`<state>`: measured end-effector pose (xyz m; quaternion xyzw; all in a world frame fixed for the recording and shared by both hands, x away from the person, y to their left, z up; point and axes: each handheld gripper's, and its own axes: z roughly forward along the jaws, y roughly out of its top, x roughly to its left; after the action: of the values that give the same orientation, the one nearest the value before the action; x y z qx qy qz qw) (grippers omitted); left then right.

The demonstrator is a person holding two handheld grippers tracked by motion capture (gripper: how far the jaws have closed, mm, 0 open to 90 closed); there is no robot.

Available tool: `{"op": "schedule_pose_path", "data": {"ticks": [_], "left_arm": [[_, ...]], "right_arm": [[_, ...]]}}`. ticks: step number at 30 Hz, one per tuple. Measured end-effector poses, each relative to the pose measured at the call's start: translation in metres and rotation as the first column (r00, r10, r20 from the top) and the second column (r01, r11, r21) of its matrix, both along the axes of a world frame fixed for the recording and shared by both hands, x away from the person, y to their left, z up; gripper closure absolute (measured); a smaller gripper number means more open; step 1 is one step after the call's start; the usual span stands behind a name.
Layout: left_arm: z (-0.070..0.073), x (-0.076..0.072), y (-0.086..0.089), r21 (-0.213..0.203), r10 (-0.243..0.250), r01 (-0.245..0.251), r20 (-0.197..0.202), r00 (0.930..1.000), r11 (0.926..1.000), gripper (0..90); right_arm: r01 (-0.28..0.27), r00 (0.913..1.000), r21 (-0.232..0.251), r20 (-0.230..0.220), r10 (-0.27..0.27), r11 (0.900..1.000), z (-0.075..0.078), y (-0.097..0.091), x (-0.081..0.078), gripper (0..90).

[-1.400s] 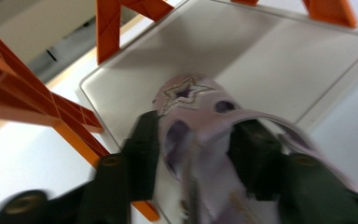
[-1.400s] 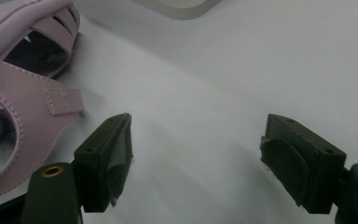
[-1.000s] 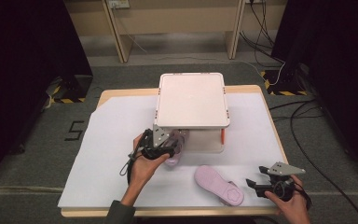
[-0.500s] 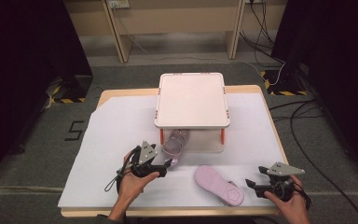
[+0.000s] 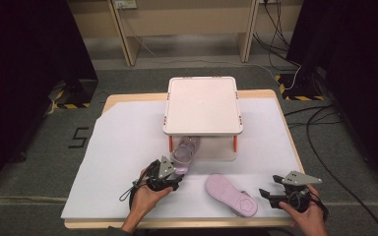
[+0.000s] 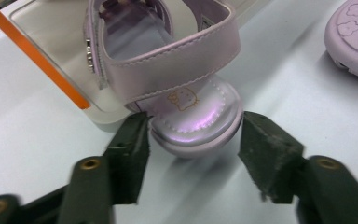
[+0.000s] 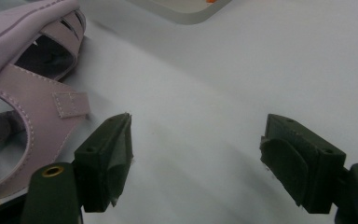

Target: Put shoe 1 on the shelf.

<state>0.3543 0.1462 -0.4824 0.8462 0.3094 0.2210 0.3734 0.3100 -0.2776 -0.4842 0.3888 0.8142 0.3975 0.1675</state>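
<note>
The pink sandal (image 6: 177, 88) lies upright with its toe end under the raised white shelf (image 5: 203, 104) and its heel sticking out toward me; in the high view it sits at about 1 o'clock from my left gripper (image 5: 175, 173). In the left gripper view the heel rests between my two jaws. They have just been closing in on it, and the one on the left of that view looks to be at the edge of the sole or just off it, while the other stands clear of it, so I have no grip yet. As I read it, the step in hand is taking hold of this heel, either to draw the sandal out or to push it further under.

My right gripper (image 5: 277, 194) rests near the table's front edge, jaws wide with nothing between them. The second sandal (image 5: 230, 193) lies sole-up just beside it, at about 9 o'clock from it.

Next I need to finish closing squarely across the heel, keeping the pads low on the sole rim instead of the soft strap. The glossy rounded heel could slip out forward if I pinch too near its tip.
</note>
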Motion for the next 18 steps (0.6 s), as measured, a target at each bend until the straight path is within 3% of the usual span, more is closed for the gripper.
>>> {"op": "schedule_pose_path", "data": {"ticks": [12, 18], "left_arm": [[0.0, 0.012, -0.017, 0.021, 0.022, -0.022, 0.012, 0.9997, 0.9995, 43.9], [-0.001, 0.031, -0.028, -0.017, 0.054, -0.054, 0.02, 0.9983, 0.9984, 44.3]], "right_arm": [[0.0, 1.0, -0.005, -0.007, 0.0, 1.0, -0.001, 0.001, 0.0, 25.2], [-0.004, 1.0, -0.005, -0.006, 0.004, 1.0, -0.001, 0.001, 0.0, 25.2]]}}
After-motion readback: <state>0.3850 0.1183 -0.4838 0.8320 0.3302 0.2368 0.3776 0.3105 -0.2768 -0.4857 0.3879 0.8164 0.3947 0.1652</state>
